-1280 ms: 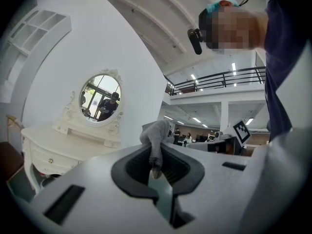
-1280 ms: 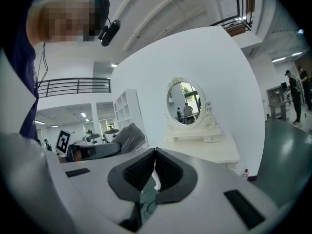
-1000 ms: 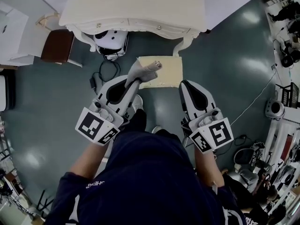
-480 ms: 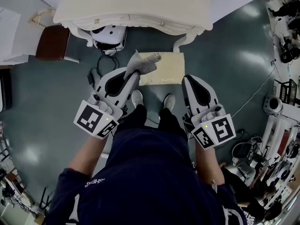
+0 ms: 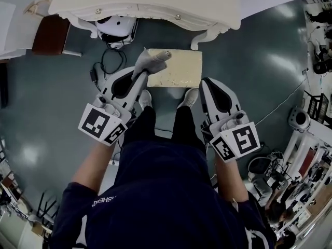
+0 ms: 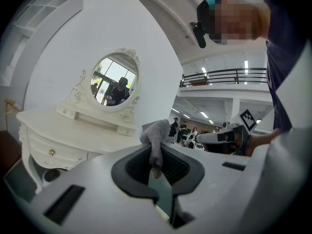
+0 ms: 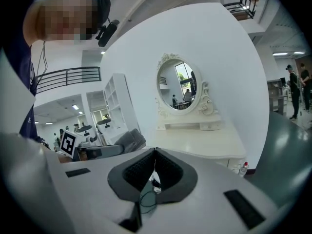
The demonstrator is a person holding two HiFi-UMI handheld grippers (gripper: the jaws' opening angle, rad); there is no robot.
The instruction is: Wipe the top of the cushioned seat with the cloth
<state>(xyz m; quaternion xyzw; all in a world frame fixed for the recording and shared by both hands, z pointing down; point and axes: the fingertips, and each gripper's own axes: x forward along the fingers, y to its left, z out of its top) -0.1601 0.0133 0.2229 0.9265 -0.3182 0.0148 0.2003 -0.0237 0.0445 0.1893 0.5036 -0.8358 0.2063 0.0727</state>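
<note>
The cushioned seat [image 5: 179,69] is a cream rectangle on the floor in front of the dressing table. A grey cloth [image 5: 150,61] hangs bunched over the seat's left end, and my left gripper [image 5: 141,72] is shut on it. In the left gripper view the cloth [image 6: 157,134] rises out between the jaws. My right gripper [image 5: 209,83] is held near the seat's right front corner, above it, shut with nothing between its pads [image 7: 155,156]. The right gripper view shows the cloth [image 7: 126,142] off to its left.
A white dressing table [image 5: 145,4] with an oval mirror [image 6: 114,82] stands just beyond the seat. A white device [image 5: 115,27] and cables [image 5: 106,66] lie under its left side. A brown chair [image 5: 49,35] is at far left. The person's feet [image 5: 189,96] stand near the seat's front edge.
The person has stepped closer; both feet now stand by the seat. Both grippers have moved forward with them, the cloth staying over the seat's left end.
</note>
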